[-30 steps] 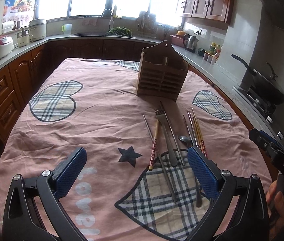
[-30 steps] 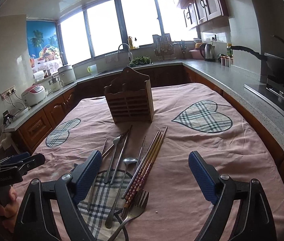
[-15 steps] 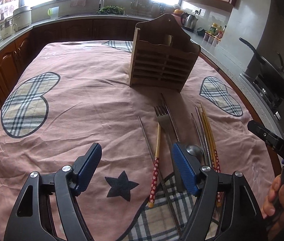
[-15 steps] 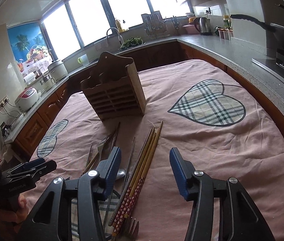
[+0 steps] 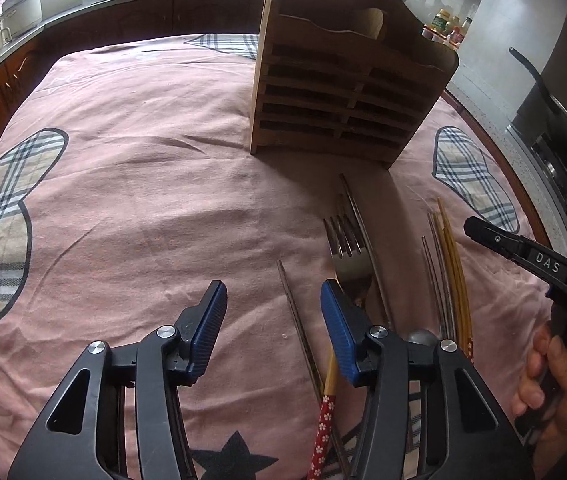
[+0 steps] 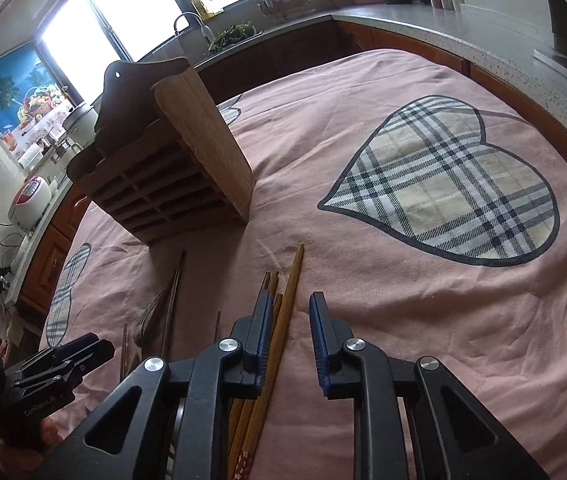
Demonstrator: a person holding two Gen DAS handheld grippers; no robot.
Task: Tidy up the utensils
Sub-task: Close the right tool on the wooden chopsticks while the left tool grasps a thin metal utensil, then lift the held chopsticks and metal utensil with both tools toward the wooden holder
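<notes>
Right gripper (image 6: 290,334) narrowly parted, empty, straddling wooden chopsticks (image 6: 289,284) whose long axis points toward holder (image 6: 171,184); left gripper (image 5: 273,322) wider, empty, over metal chopstick (image 5: 297,312).

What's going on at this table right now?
A person holds a gripper in each hand over loose utensils on a pink tablecloth. The right gripper is low, jaws open, with wooden chopsticks between its pads. The left gripper, also open, is near a metal chopstick and fork. Nothing is gripped. No utensils are visible in the wooden holder.
</notes>
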